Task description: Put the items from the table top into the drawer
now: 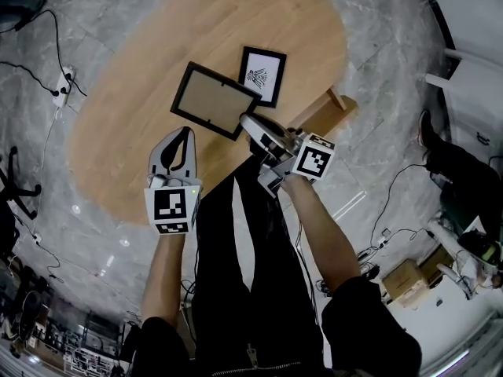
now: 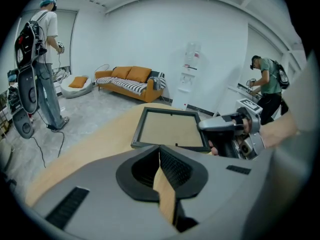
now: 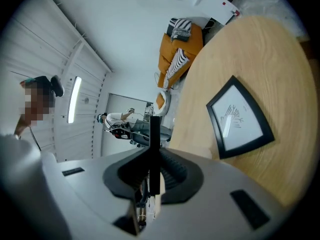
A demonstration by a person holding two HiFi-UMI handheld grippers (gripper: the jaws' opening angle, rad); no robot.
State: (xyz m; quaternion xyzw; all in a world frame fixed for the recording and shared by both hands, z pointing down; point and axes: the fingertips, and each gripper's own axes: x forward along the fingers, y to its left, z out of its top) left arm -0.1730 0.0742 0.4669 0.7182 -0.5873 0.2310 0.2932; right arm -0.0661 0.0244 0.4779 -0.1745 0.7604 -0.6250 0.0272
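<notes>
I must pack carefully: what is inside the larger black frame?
Only a plain brown panel shows inside the larger frame; no picture. The right gripper, clamped on its rim, covers part of one side, and anything beneath it is hidden.

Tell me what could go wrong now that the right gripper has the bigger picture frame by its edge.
1. The right gripper pinches the bigger frame along one thin edge only, so the frame may pivot or slip out as it is carried.
2. The smaller frame lies right beside it on the table. A swinging corner could knock or drag it.
</notes>
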